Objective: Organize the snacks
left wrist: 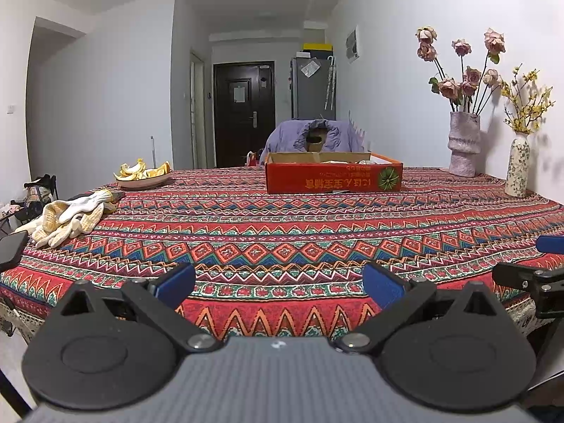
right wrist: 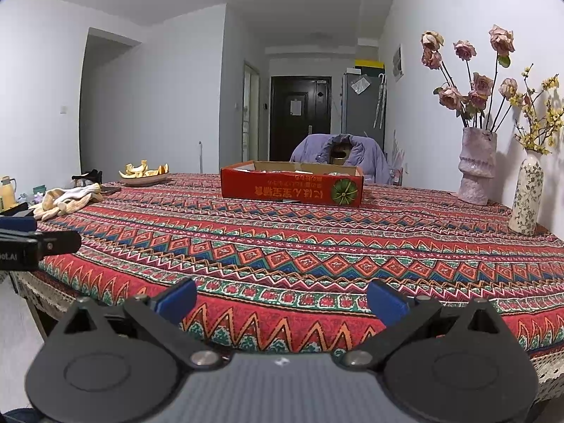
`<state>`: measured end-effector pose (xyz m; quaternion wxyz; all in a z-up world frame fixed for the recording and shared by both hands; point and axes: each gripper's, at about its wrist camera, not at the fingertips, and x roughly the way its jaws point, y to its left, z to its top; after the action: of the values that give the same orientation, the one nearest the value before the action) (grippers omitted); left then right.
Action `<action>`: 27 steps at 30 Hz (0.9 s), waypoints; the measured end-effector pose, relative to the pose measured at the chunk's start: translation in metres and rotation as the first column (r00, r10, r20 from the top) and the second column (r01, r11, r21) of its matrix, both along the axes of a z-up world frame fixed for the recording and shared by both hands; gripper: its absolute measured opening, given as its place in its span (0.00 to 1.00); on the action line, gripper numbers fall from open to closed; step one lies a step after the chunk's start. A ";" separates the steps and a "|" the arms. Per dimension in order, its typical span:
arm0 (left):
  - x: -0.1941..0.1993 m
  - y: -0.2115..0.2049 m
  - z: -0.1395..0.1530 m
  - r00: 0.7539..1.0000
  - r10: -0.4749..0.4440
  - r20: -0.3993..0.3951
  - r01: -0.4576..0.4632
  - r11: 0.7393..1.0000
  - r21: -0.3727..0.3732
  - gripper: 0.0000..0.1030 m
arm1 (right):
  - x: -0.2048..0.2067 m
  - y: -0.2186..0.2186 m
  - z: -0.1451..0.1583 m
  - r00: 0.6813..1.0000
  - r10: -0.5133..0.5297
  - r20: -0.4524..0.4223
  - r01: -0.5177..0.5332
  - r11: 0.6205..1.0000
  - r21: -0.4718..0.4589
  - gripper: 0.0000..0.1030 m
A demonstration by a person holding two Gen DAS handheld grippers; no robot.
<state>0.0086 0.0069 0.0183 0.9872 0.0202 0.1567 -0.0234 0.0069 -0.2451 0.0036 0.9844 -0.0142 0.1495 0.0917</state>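
Left wrist view: left gripper (left wrist: 278,285) is spread wide with nothing in it, hovering at the near edge of the desk (left wrist: 282,232). Right gripper (right wrist: 282,299) is the same, wide and empty. Red cardboard box (right wrist: 292,186) sits far across the patterned cloth, with vases (right wrist: 477,165) to its right and gloves (left wrist: 67,218) off left.

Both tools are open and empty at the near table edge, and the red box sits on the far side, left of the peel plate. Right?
Not quite. The red box sits right of the peel plate, as the left wrist view shows. The rest holds: left tool and right tool are open and empty at the near edge.
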 end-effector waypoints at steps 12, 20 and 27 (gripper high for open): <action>-0.001 0.000 0.001 1.000 0.003 0.002 -0.003 1.000 0.003 1.00 | -0.003 -0.002 -0.001 1.000 -0.007 -0.002 0.007 1.000 0.008 1.00; -0.001 -0.004 0.000 1.000 0.001 0.006 -0.001 1.000 0.018 1.00 | -0.006 0.002 -0.001 1.000 0.006 0.014 -0.006 1.000 -0.020 1.00; 0.000 -0.001 -0.001 1.000 0.001 0.003 -0.001 1.000 0.009 1.00 | -0.005 0.000 -0.001 1.000 0.001 0.006 -0.001 1.000 -0.008 1.00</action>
<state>0.0085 0.0054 0.0176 0.9873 0.0247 0.1552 -0.0222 0.0015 -0.2450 0.0022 0.9848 -0.0183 0.1467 0.0917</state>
